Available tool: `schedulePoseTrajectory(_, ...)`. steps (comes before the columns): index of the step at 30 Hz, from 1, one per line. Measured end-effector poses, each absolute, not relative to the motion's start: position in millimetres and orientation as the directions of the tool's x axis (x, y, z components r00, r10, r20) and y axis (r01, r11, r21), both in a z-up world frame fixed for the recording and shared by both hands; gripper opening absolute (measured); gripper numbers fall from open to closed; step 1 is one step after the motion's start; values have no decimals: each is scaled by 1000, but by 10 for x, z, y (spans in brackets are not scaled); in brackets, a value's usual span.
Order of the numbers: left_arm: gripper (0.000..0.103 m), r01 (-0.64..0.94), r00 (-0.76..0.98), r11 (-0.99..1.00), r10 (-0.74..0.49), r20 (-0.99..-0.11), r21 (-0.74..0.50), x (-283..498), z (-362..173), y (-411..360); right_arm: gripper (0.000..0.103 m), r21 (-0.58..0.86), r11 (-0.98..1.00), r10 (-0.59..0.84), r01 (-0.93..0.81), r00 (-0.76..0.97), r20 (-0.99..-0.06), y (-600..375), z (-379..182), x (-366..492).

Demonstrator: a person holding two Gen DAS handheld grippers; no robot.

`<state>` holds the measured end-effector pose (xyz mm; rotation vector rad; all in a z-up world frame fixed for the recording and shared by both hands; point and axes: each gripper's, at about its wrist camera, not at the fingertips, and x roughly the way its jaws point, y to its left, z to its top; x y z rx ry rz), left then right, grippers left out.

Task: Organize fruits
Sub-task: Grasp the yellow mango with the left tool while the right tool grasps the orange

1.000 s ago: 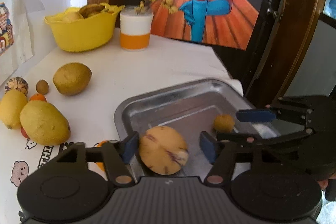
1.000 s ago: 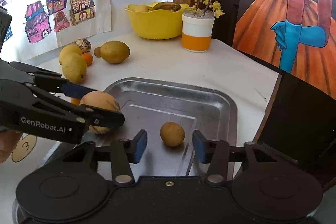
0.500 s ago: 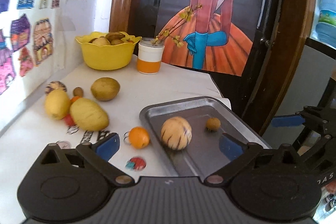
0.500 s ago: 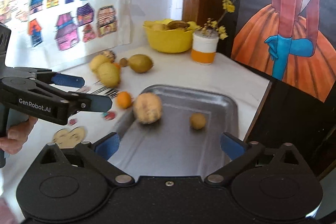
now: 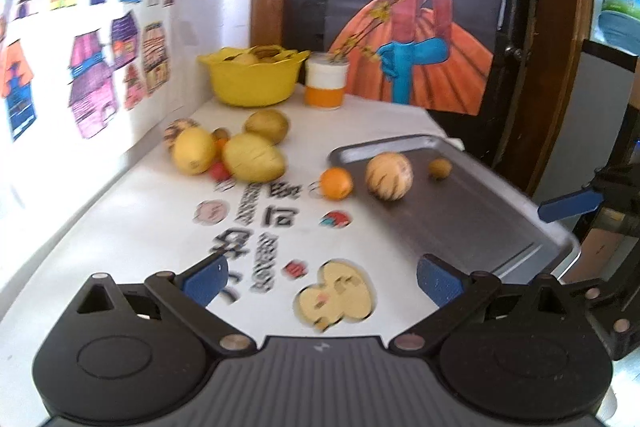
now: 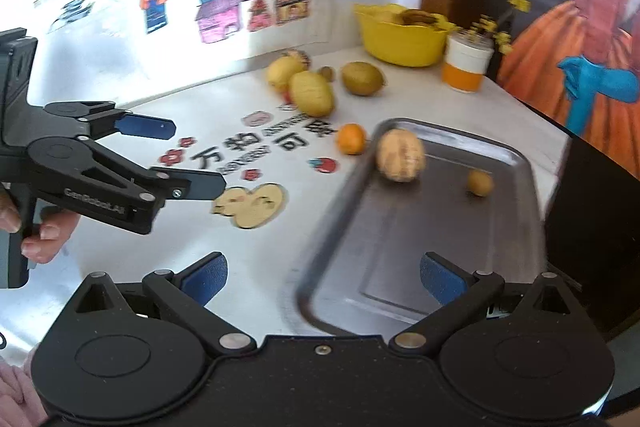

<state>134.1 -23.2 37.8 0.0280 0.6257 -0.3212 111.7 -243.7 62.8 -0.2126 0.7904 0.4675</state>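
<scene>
A metal tray (image 5: 480,211) (image 6: 420,251) holds a striped pale melon (image 5: 389,176) (image 6: 400,155) and a small brown fruit (image 5: 440,169) (image 6: 480,183). An orange (image 5: 337,183) (image 6: 351,139) rests just left of the tray. Further back sit two yellow fruits (image 5: 254,158) (image 6: 311,94), a green-brown fruit (image 5: 267,125) (image 6: 362,79) and smaller ones. My left gripper (image 5: 320,279) is open and empty, held back above the tablecloth. My right gripper (image 6: 324,277) is open and empty over the tray's near edge. The left gripper (image 6: 160,155) also shows in the right wrist view.
A yellow bowl (image 5: 252,79) (image 6: 400,39) with fruit and a white-orange cup (image 5: 325,85) (image 6: 466,67) with yellow sprigs stand at the back. Drawings cover the left wall. A painting (image 5: 416,27) leans behind. A hand (image 6: 36,231) holds the left gripper. The table edge drops off right of the tray.
The left gripper let go of the striped melon, which now lies in the tray. Both grippers opened wider and pulled back and up from the tray.
</scene>
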Motion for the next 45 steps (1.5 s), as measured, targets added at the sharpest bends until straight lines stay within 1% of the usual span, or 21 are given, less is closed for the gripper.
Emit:
schedulePoseTrajectory(9, 102, 208, 769, 977, -198, -608, -56, 1383, 286, 257, 102, -9, 830, 375, -557, 571, -730, -1923, 557, 1258)
schedulePoseTrajectory(17, 102, 150, 774, 986, -164, -612, -74, 1723, 252, 472, 102, -46, 822, 361, -567, 582, -729, -1700, 437, 1647)
schedulePoseTrajectory(23, 102, 168, 774, 978, -211, -597, -128, 2110, 271, 387, 102, -150, 817, 313, -557, 646, -697, -1699, 379, 1987)
schedulePoseTrajectory(27, 102, 184, 773, 968, -250, -583, -171, 2383, 271, 270, 102, -269, 775, 292, -572, 701, -651, -1681, 356, 2137)
schedulePoseTrajectory(29, 102, 189, 774, 963, -266, -575, -191, 2537, 264, 201, 99, -308, 746, 297, -591, 709, -640, -1670, 341, 2223)
schedulePoseTrajectory(32, 102, 188, 767, 958, -280, -577, -215, 2776, 240, 104, 92, -324, 716, 309, -618, 697, -647, -1659, 300, 2386)
schedulePoseTrajectory(35, 102, 182, 753, 948, -304, -583, -260, 2987, 195, 36, 82, -314, 702, 319, -639, 676, -664, -1668, 237, 2558)
schedulePoseTrajectory(37, 98, 168, 737, 942, -317, -597, -292, 3109, 148, 10, 73, -315, 694, 317, -648, 668, -673, -1656, 186, 2641)
schedulePoseTrajectory(38, 95, 159, 727, 937, -325, -605, -312, 3171, 116, 2, 71, -317, 690, 316, -651, 665, -677, -1646, 162, 2662)
schedulePoseTrajectory(40, 92, 134, 711, 927, -335, -618, -349, 3262, 52, 5, 62, -322, 678, 315, -660, 658, -684, -1637, 110, 2705)
schedulePoseTrajectory(42, 88, 106, 703, 922, -334, -628, -372, 3337, -8, 3, 56, -328, 670, 312, -666, 654, -689, -1625, 62, 2733)
schedulePoseTrajectory(45, 84, 82, 694, 918, -332, -639, -388, 3428, -80, -4, 52, -329, 663, 311, -673, 647, -696, -1619, -1, 2764)
